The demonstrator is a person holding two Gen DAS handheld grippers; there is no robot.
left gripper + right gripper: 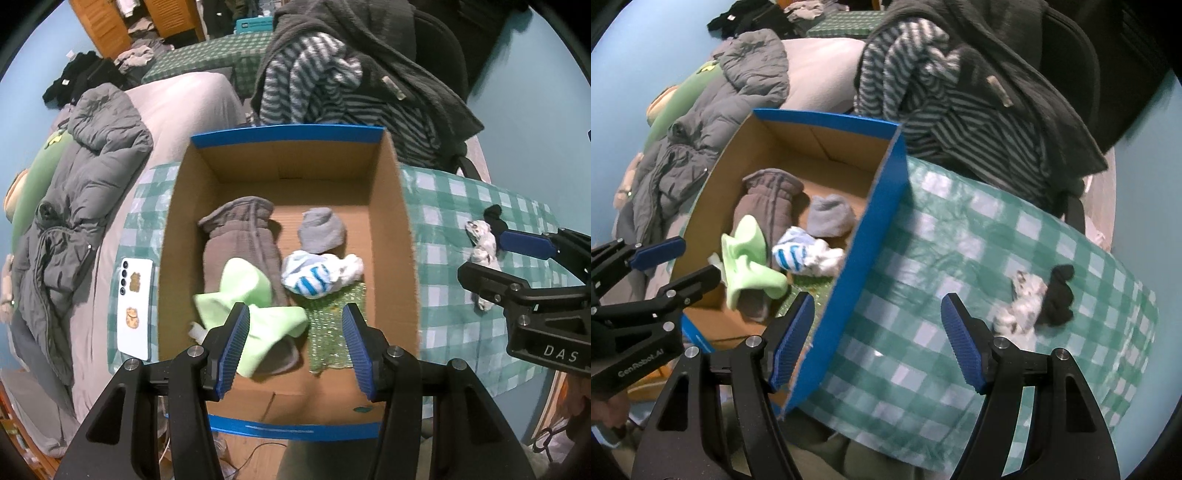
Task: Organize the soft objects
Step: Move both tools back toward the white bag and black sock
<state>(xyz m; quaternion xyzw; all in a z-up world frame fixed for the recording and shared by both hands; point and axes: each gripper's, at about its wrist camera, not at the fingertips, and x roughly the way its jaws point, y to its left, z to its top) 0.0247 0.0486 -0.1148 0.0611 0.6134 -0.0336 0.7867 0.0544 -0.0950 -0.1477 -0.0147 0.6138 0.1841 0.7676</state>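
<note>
Presently listed inside the cardboard box: a brown mitten, light-green cloth, grey sock, blue-striped white sock and green sequined piece. On the checked tablecloth, beside the box: a patterned white sock touching a black sock. Left gripper, fingers spread and empty, hangs over the box; right gripper, likewise released, straddles the box's blue wall.

Socks lie on the tablecloth, right of the box.
</note>
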